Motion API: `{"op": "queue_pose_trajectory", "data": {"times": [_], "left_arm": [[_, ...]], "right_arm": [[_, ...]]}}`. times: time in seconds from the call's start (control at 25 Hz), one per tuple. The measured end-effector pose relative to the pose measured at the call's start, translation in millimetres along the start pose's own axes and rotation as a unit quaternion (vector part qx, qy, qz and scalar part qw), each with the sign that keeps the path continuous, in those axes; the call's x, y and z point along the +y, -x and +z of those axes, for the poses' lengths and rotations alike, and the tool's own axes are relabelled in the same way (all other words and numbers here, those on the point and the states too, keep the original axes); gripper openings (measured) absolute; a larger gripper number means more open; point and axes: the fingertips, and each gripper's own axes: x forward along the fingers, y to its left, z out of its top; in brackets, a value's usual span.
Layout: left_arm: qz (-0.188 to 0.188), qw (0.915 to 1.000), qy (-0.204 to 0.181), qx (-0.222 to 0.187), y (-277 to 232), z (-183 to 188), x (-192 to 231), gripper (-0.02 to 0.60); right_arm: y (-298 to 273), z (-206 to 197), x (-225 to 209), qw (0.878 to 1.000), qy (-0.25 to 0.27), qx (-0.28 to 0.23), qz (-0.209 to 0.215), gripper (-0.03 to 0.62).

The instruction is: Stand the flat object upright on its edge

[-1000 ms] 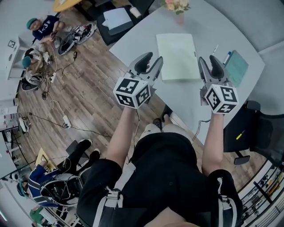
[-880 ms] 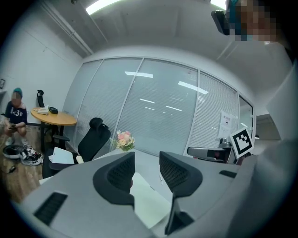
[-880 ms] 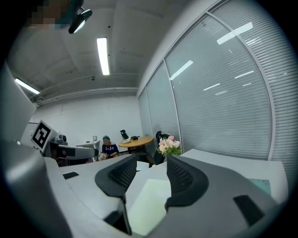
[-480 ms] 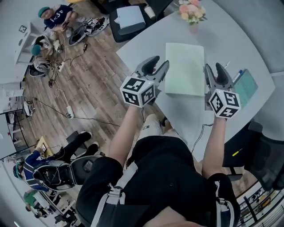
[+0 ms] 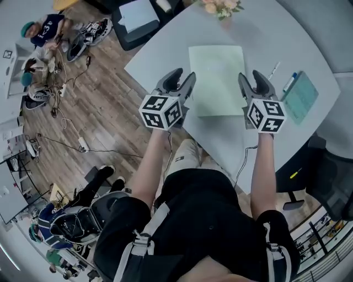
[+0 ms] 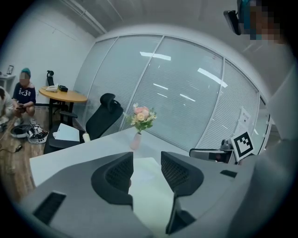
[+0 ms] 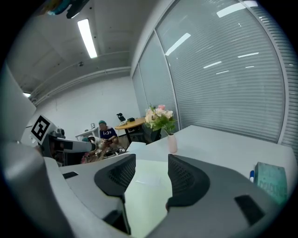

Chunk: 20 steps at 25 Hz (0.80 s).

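A pale green flat rectangular sheet [image 5: 218, 77] is lying flat on the round light grey table [image 5: 265, 33], none of its edges lifted. The person is standing at the near edge of the sheet, leaning over it and holding a gripper out on each side.

The left gripper [image 5: 185, 78] is hovering just beside the sheet's left near corner and pointing along that edge. Its dark fingers [image 6: 116, 174] are standing apart and have just been opening wider. Nothing is clamped between them; only the green sheet is showing through the gap, farther along the table.

The right gripper [image 5: 251, 77] is hovering over the sheet's right near corner. Its fingers [image 7: 186, 179] are also standing apart and have just been opening, again with nothing gripped. The sheet's surface is showing past them too. Whether either gripper is touching the sheet, I cannot tell.

Beyond the far edge of the sheet, a small vase of pink and cream flowers [image 5: 220, 6] is standing upright. To the right of the sheet a teal notebook [image 5: 300, 96] is lying flat, with a blue pen [image 5: 290, 81] and a white pen [image 5: 273, 70] resting between it and the sheet. Well off to the left of the sheet, down on the wooden floor [image 5: 110, 110], people [image 5: 44, 30] are sitting among cables.
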Motion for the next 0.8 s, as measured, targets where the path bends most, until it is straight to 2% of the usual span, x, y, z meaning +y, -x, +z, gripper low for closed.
{"op": "queue_pose_trajectory", "data": {"times": [0.2, 0.44, 0.8], "left_arm": [[-0.002, 0.9993, 0.019, 0.033, -39, -24, 32, 0.184], [0.001, 0.9970, 0.037, 0.068, -77, -38, 57, 0.186], [0.014, 0.9899, 0.066, 0.124, -141, -81, 104, 0.207]], "right_arm": [[-40, -25, -23, 0.999, -0.008, 0.035, -0.017, 0.224], [-72, -33, -52, 0.997, -0.018, 0.072, -0.036, 0.230], [-138, -79, -96, 0.990, -0.047, 0.131, -0.034, 0.244]]}}
